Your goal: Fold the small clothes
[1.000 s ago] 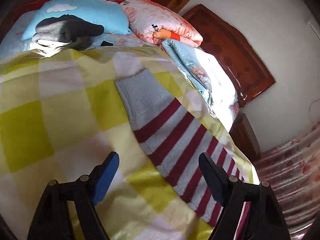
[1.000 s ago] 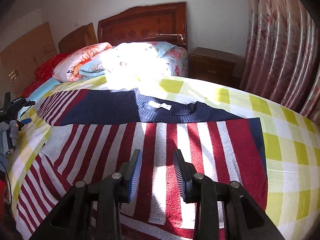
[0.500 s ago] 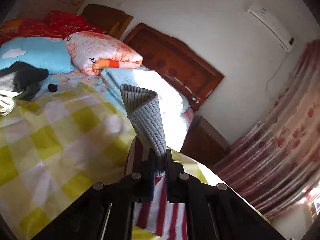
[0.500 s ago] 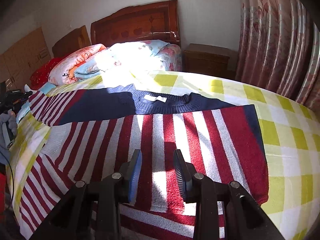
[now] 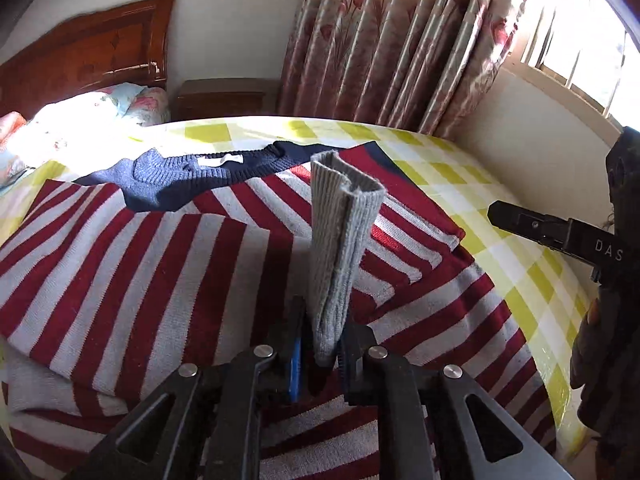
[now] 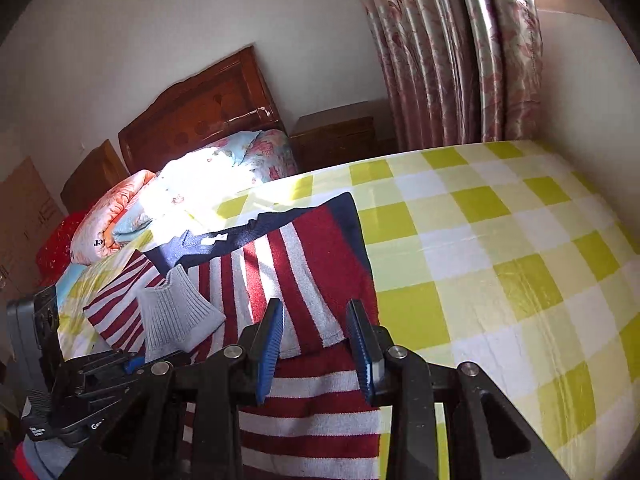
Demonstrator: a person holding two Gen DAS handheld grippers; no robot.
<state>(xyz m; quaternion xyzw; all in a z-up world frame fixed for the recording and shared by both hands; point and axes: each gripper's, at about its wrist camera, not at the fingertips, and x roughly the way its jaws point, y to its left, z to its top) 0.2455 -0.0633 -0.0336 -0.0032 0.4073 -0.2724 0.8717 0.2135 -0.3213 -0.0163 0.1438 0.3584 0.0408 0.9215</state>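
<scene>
A red-and-white striped sweater [image 5: 140, 264] with a navy yoke lies flat on the yellow checked bedspread [image 5: 500, 184]. My left gripper [image 5: 320, 352] is shut on its grey ribbed cuff [image 5: 344, 240], which stands up above the sweater's body, the sleeve drawn across it. In the right wrist view the same cuff [image 6: 176, 316] and left gripper [image 6: 120, 364] sit at lower left. My right gripper [image 6: 316, 344] hovers open over the sweater [image 6: 304, 272] near its right side, with nothing pinched. One of its fingers [image 5: 532, 224] shows at the right edge of the left wrist view.
A wooden headboard [image 6: 200, 116], folded quilts and pillows [image 6: 192, 188] fill the bed's far end. A nightstand [image 5: 224, 96] and flowered curtains [image 5: 380, 40] stand behind the bed. A pale wall [image 5: 540, 120] borders the bedspread [image 6: 500, 260] on the right.
My left gripper shut on the grey cuff, lifted it and swung it right, over the sweater's body. My right gripper shifted toward the sweater's right side, jaws unchanged.
</scene>
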